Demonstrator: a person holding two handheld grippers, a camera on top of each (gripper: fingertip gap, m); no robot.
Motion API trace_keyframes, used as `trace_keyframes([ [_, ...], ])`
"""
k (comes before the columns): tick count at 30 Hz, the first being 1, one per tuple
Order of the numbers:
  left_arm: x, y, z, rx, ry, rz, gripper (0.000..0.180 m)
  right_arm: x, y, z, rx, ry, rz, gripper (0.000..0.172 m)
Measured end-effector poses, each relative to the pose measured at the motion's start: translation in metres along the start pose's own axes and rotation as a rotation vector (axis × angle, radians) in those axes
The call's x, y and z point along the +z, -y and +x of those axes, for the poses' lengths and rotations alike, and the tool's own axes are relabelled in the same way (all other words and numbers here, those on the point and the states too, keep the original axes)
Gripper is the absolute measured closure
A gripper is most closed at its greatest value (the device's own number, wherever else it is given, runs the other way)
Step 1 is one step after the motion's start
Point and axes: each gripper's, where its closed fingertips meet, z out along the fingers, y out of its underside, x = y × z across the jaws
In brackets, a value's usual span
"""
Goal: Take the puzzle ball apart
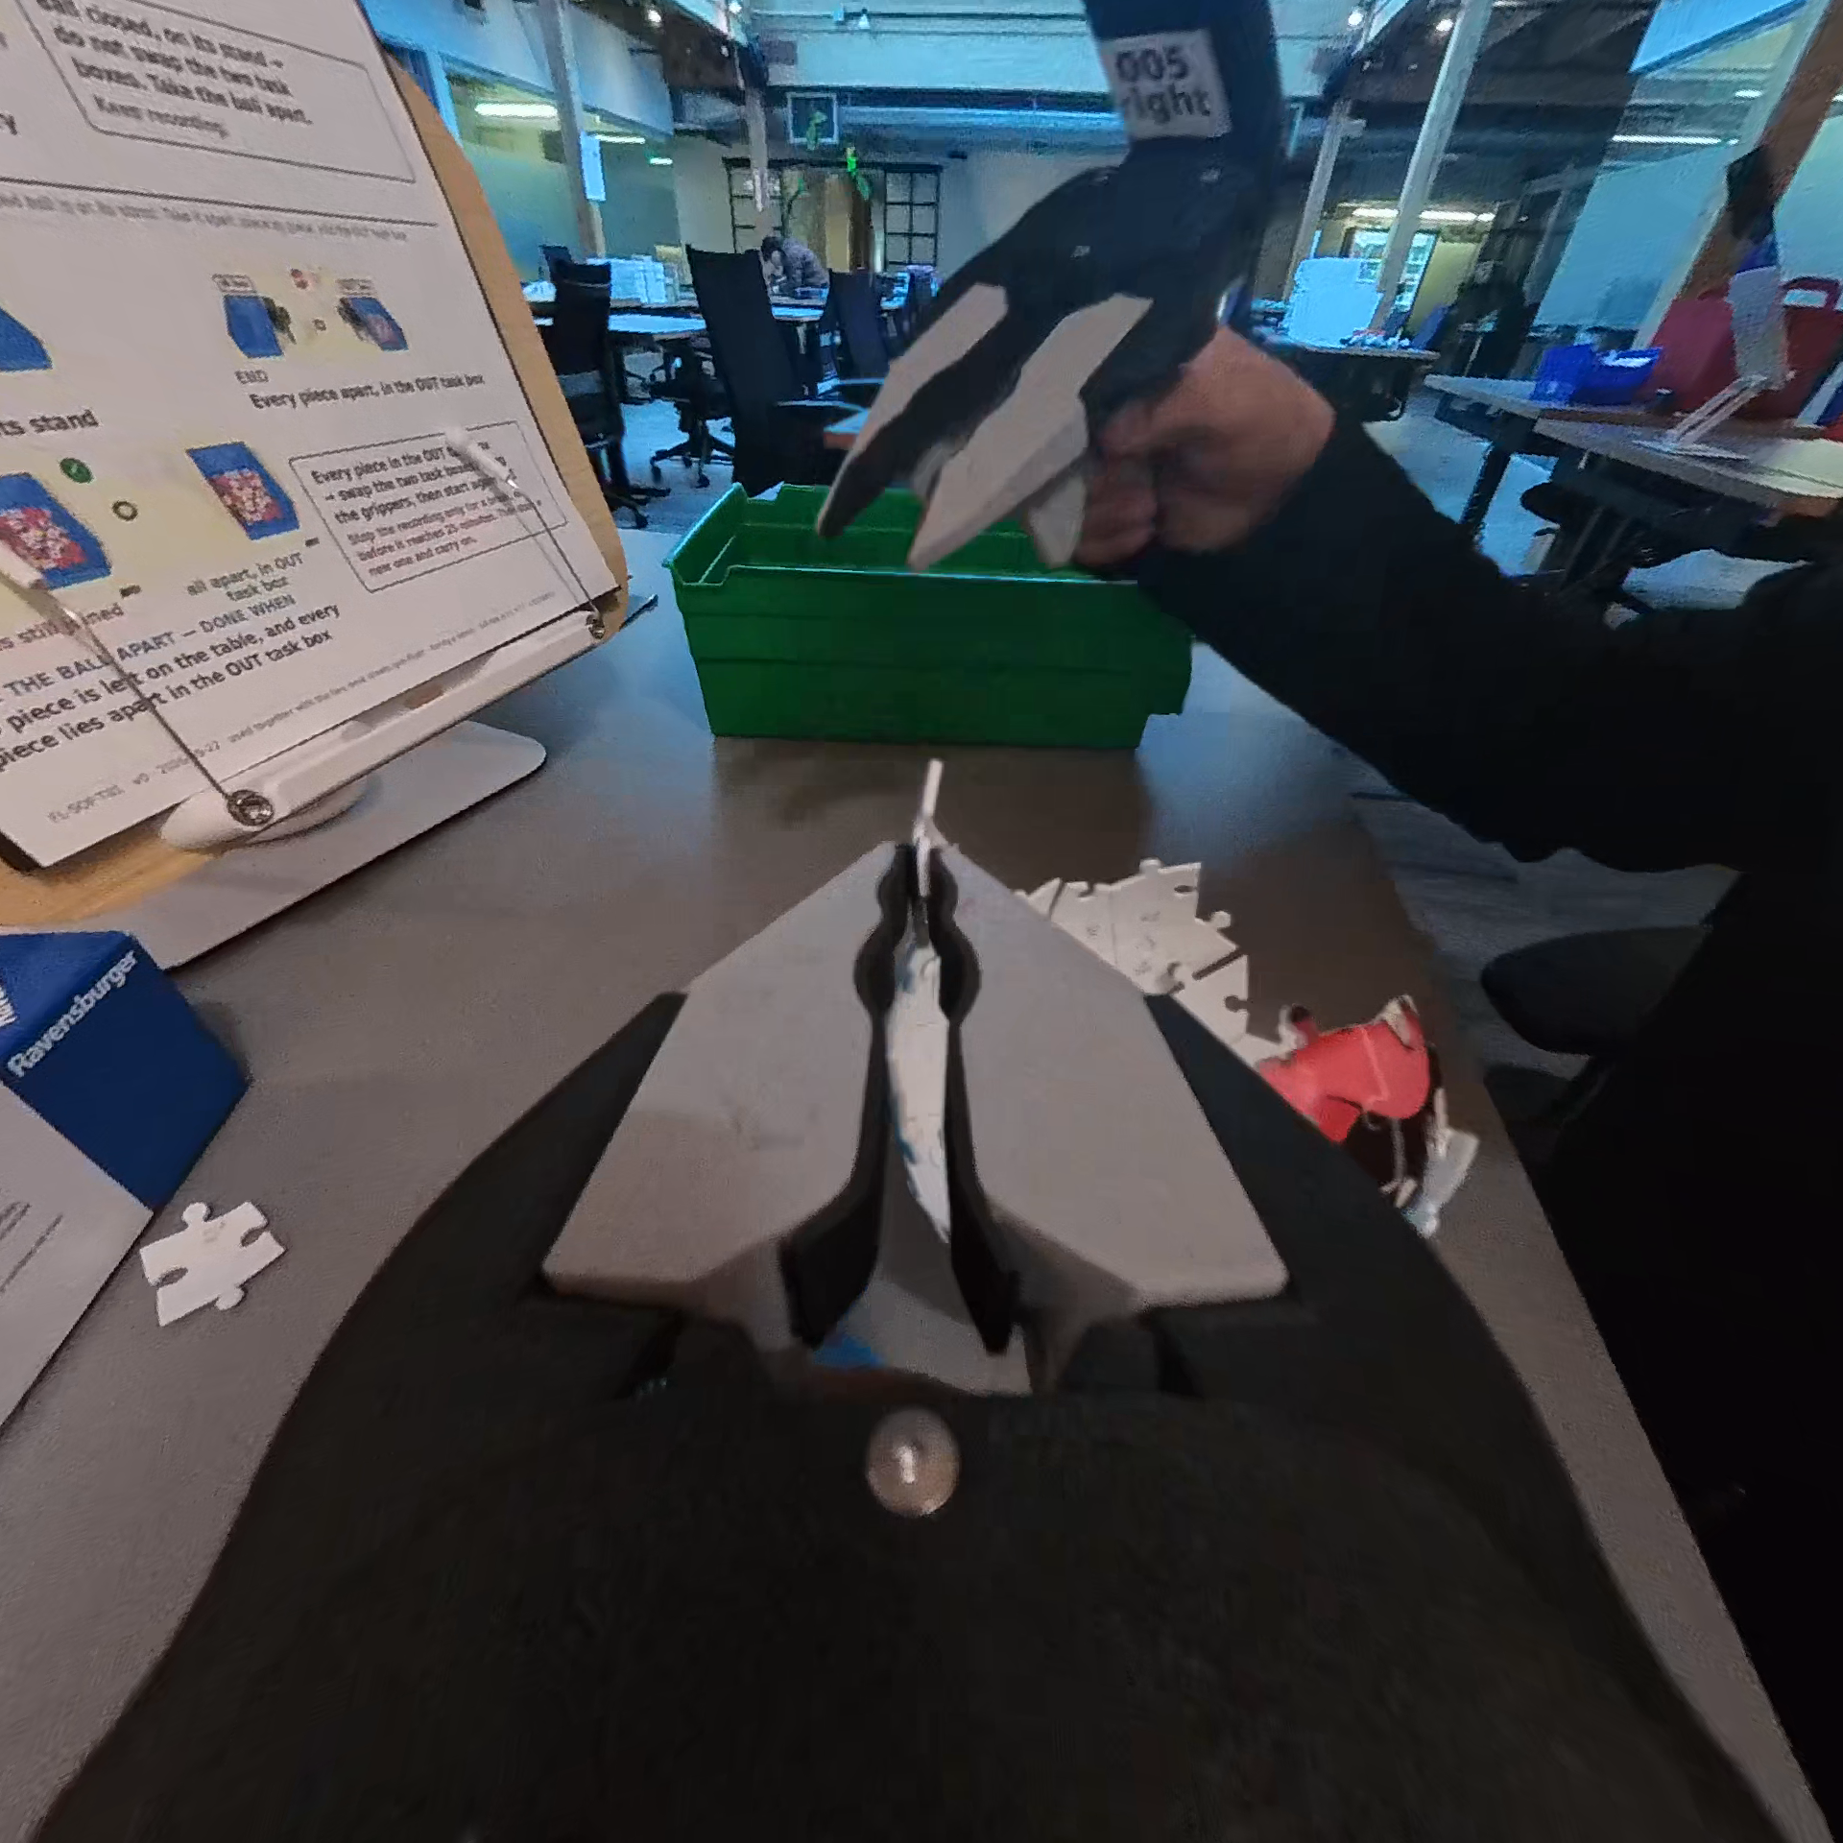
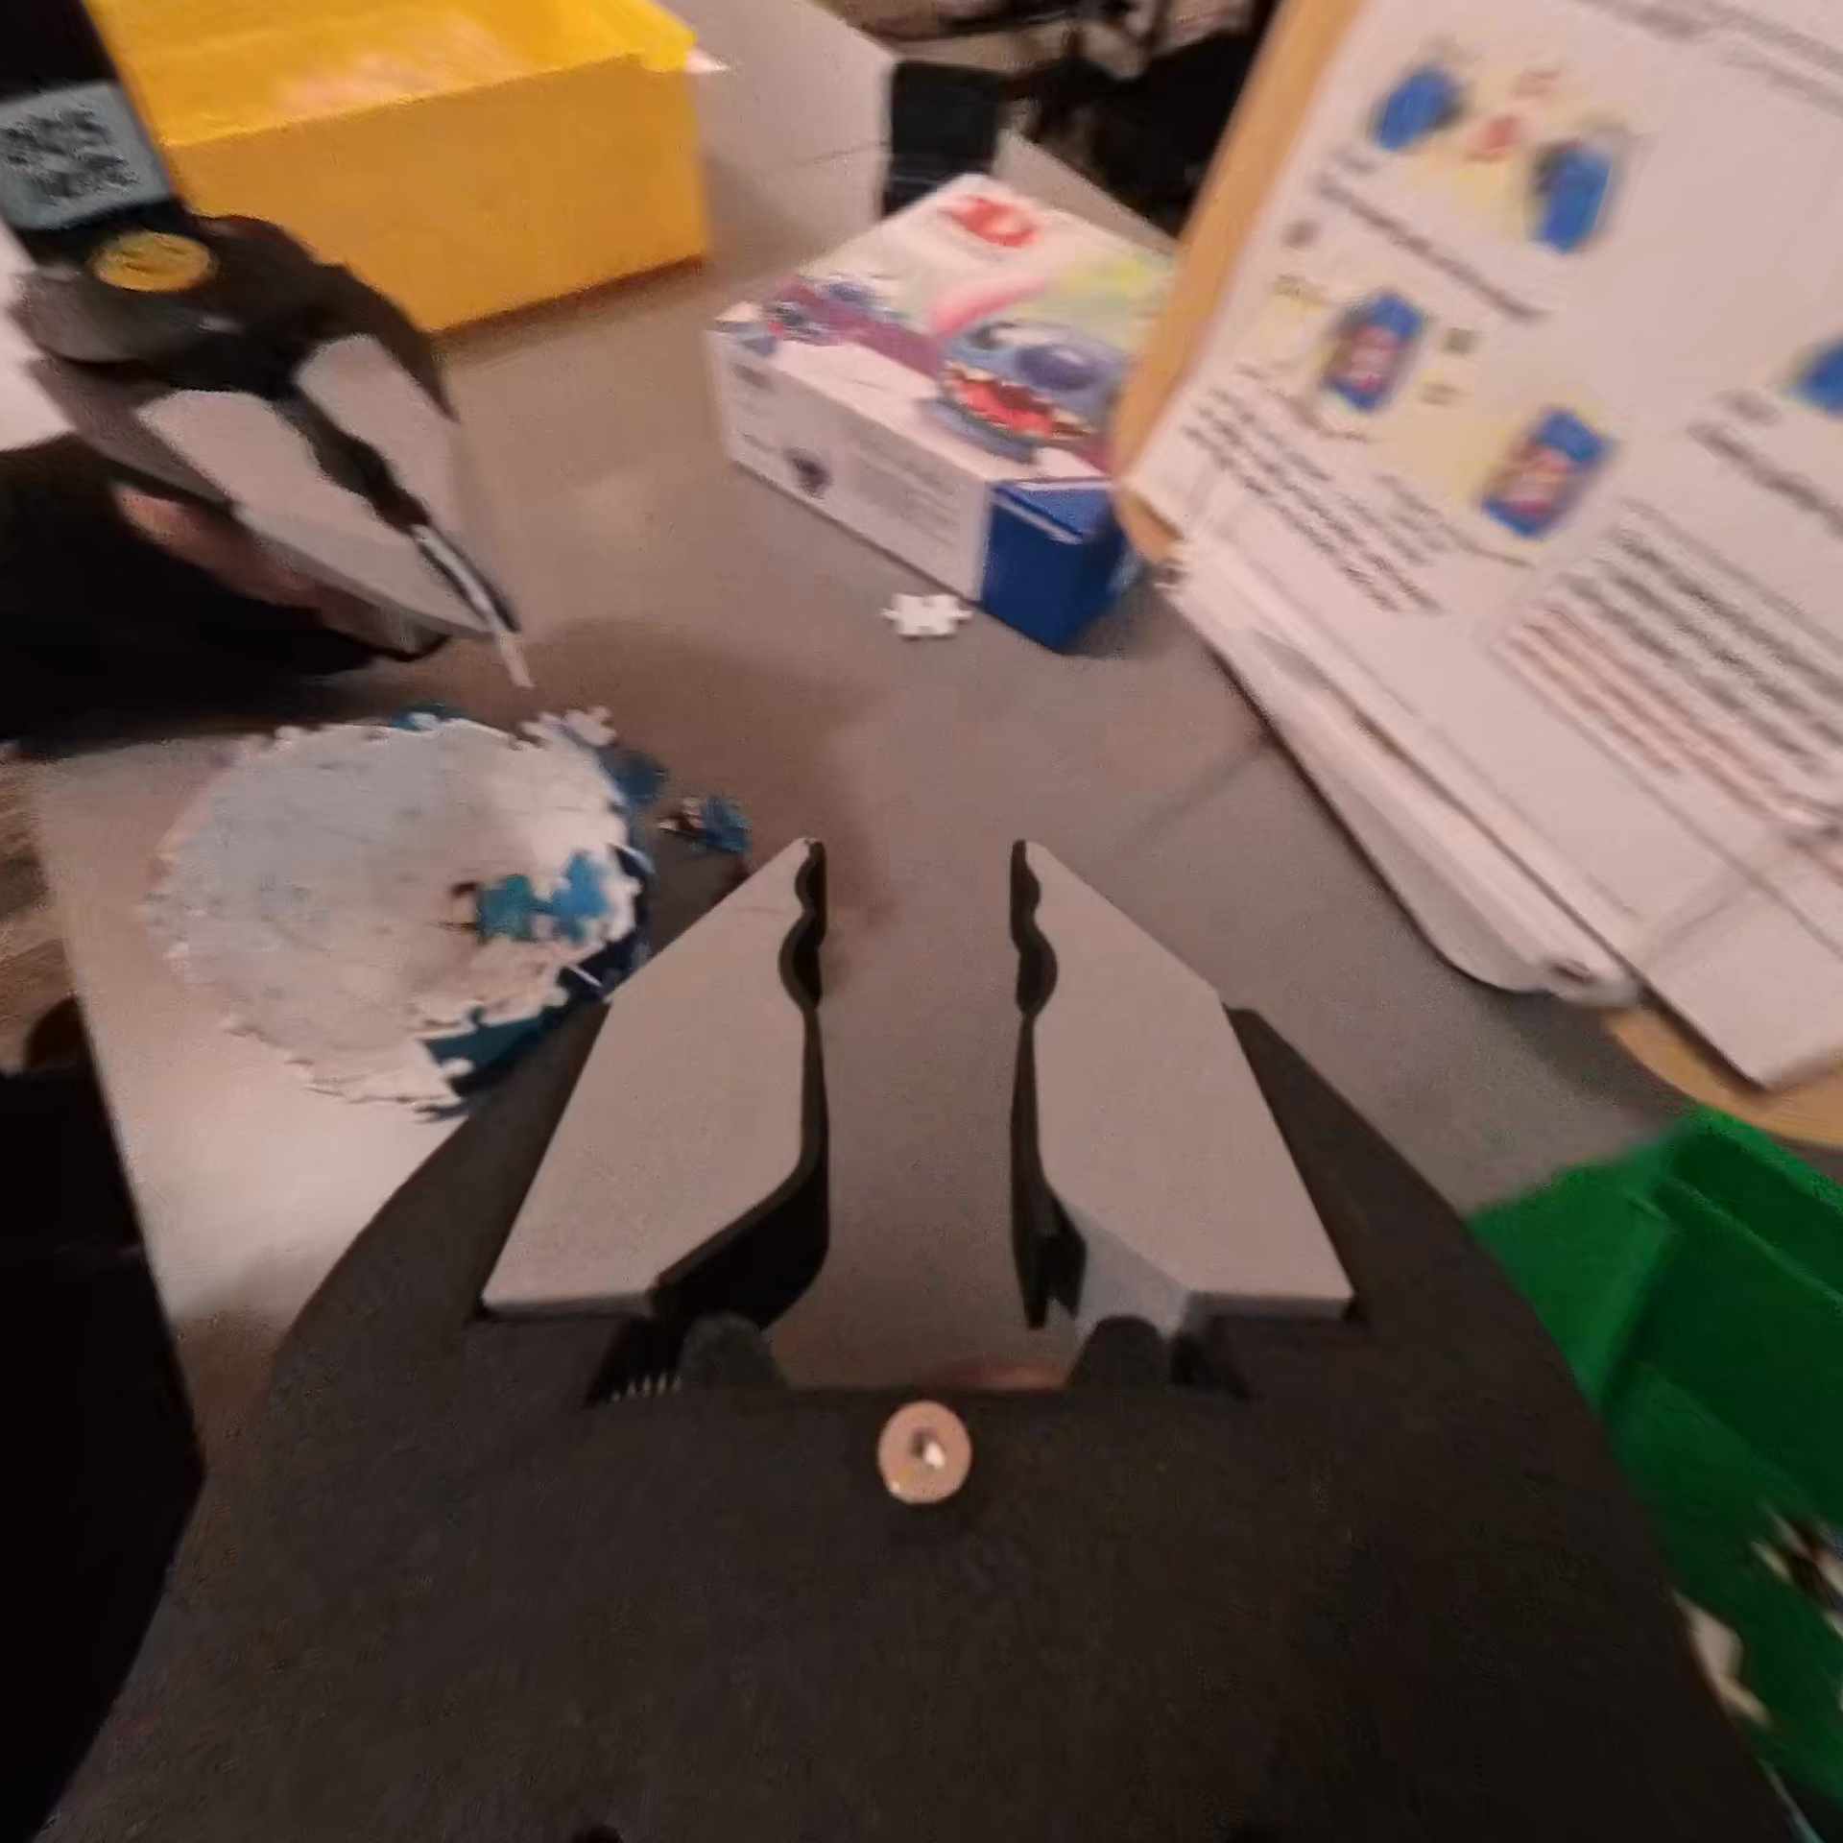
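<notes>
White puzzle piece (image 1: 922,1057) is pinched edge-on in the closed left gripper (image 1: 920,868) above the table (image 1: 618,898) middle, while the right gripper (image 2: 918,868), jaws apart and empty, hangs over the green bin (image 1: 927,658) at the far edge

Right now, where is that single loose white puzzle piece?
In the left wrist view the loose white puzzle piece lies flat on the grey table, lower left, just in front of the blue box.

Grey bench (image 1: 618,957) pretty cluttered: green bin (image 1: 927,638), yellow bin (image 2: 429,150), puzzle box (image 2: 927,399), document stand (image 1: 299,788), loose white puzzle piece (image 1: 209,1262), half-dome of joined pieces (image 2: 389,898).
</notes>
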Motion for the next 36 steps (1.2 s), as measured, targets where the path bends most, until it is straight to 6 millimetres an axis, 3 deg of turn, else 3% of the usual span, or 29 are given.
trace_keyframes([
  [3,0.001,-0.004,-0.001,0.054,0.032,-0.03,0.18,0.041,0.008,-0.015,-0.082,-0.035,-0.055,0.136],
  [5,0.0,-0.007,0.003,0.083,0.025,-0.05,0.18,0.051,0.027,-0.071,-0.096,0.252,0.043,0.148],
  [7,0.0,-0.006,0.003,0.09,0.032,-0.05,0.18,0.057,0.036,-0.099,-0.127,0.35,0.077,0.146],
  [11,-0.002,-0.004,0.007,0.077,0.011,-0.051,0.18,0.071,0.033,-0.12,-0.18,0.401,0.038,0.154],
  [13,-0.003,-0.01,0.004,0.106,0.032,-0.088,0.175,0.072,0.036,-0.121,-0.194,0.386,0.053,0.17],
  [16,-0.005,-0.007,0.005,0.087,0.033,-0.082,0.169,0.067,0.039,-0.114,-0.201,0.326,0.077,0.172],
  [18,-0.01,-0.006,-0.005,0.107,0.086,-0.097,0.162,0.055,0.039,-0.091,-0.205,0.193,0.076,0.172],
  [19,-0.015,-0.005,-0.01,0.11,0.108,-0.104,0.161,0.041,0.04,-0.068,-0.205,0.082,0.078,0.172],
  [21,-0.026,-0.006,-0.024,0.072,0.155,-0.125,0.161,-0.007,0.034,0.009,-0.183,-0.261,0.054,0.172],
  [23,-0.036,-0.016,-0.035,0.018,0.172,-0.19,0.161,-0.071,0.004,0.1,-0.138,-0.643,-0.061,0.172],
  [24,-0.04,-0.024,-0.04,-0.004,0.178,-0.232,0.161,-0.092,-0.021,0.131,-0.084,-0.728,-0.153,0.172],
  [25,-0.044,-0.034,-0.044,-0.019,0.177,-0.281,0.159,-0.104,-0.045,0.151,-0.005,-0.746,-0.24,0.168],
  [26,-0.047,-0.045,-0.046,-0.031,0.173,-0.336,0.157,-0.111,-0.061,0.163,0.063,-0.756,-0.287,0.146],
  [27,-0.051,-0.057,-0.048,-0.043,0.167,-0.396,0.153,-0.114,-0.065,0.166,0.087,-0.758,-0.288,0.136],
  [29,-0.058,-0.076,-0.048,-0.07,0.149,-0.491,0.149,-0.096,-0.045,0.143,0.031,-0.677,-0.186,0.137],
  [32,-0.063,-0.088,-0.042,-0.084,0.107,-0.53,0.147,-0.026,-0.014,0.063,-0.064,-0.302,-0.09,0.142],
  [34,-0.062,-0.094,-0.035,-0.094,0.067,-0.545,0.142,0.022,-0.016,0.012,-0.104,-0.042,-0.144,0.14],
  [36,-0.057,-0.1,-0.028,-0.087,0.034,-0.569,0.136,0.06,-0.029,-0.012,-0.152,0.083,-0.221,0.144],
])
